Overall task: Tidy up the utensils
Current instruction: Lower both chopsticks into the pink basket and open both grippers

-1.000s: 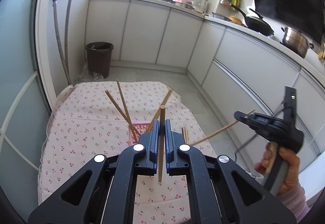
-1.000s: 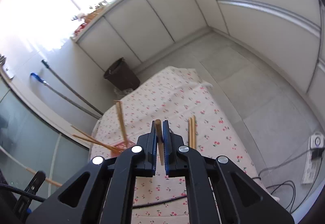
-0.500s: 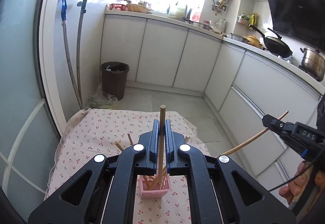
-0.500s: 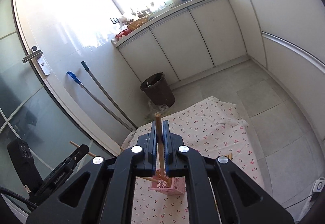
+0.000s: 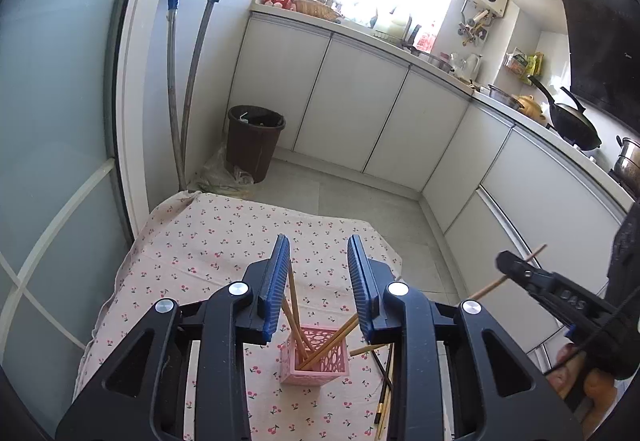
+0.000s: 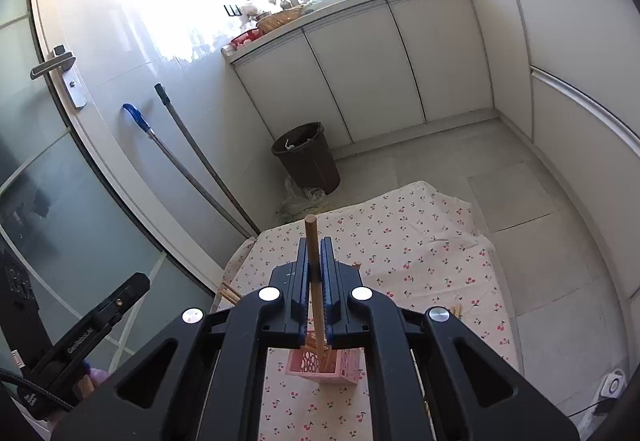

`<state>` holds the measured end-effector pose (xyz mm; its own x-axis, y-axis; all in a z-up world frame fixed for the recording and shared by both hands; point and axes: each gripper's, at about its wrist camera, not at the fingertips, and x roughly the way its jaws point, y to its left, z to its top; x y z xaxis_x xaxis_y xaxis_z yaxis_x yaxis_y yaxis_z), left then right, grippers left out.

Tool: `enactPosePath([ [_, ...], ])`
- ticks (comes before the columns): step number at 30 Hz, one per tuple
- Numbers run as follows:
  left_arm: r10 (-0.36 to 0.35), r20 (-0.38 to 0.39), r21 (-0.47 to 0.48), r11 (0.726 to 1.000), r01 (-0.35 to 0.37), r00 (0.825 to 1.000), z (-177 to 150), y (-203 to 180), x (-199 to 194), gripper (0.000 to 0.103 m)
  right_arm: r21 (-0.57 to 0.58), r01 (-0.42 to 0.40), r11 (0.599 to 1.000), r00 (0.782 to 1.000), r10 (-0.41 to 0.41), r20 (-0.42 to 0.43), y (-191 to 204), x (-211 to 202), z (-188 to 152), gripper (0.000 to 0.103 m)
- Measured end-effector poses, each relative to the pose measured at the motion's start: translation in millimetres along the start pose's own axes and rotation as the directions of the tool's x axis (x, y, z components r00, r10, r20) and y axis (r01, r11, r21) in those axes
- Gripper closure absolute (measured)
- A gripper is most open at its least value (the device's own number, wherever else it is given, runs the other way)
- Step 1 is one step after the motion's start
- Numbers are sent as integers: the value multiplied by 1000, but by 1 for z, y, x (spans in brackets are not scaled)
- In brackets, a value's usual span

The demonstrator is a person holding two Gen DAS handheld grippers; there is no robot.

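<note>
The chopstick clamped in the left gripper [image 5: 318, 285] half a second ago has been released; its jaws are now spread wide above the pink holder [image 5: 314, 357]. Several chopsticks [image 5: 298, 325] are stood leaning inside the holder, and a few loose ones [image 5: 386, 385] are left just right of it. One chopstick [image 6: 314, 281] is pinched upright in the right gripper [image 6: 316, 289], directly over the holder.
</note>
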<state>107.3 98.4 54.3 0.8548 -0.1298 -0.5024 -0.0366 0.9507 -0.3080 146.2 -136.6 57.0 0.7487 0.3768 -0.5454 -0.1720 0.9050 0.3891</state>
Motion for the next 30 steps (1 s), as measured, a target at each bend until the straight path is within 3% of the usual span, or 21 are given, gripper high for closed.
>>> enactPosePath([
  [5, -4, -24, 5, 1000, 4, 1000, -1, 1, 6, 74, 3, 14, 1000, 999, -13, -33, 10, 29, -4, 97],
  [11, 9, -47, 20, 1000, -8, 999, -6, 5, 10, 73, 11, 11, 1000, 997, -10, -76, 18, 55, -16, 85],
  [15, 19, -49, 41, 999, -17, 999, -9, 5, 8, 70, -41, 29, 999, 997, -32, -63, 26, 44, -24, 72],
  [21, 40, -59, 99, 995, -35, 997, -20, -6, 8, 58, -117, 74, 990, 996, -80, -41, 31, 25, -37, 70],
  [25, 58, -79, 128, 991, -48, 995, -33, -12, 12, 44, -128, 101, 987, 994, -107, -39, 23, 14, -46, 48],
  [30, 84, -120, 172, 983, -63, 989, -52, -20, 19, 40, -150, 157, 976, 986, -164, -37, 8, 1, -60, 42],
])
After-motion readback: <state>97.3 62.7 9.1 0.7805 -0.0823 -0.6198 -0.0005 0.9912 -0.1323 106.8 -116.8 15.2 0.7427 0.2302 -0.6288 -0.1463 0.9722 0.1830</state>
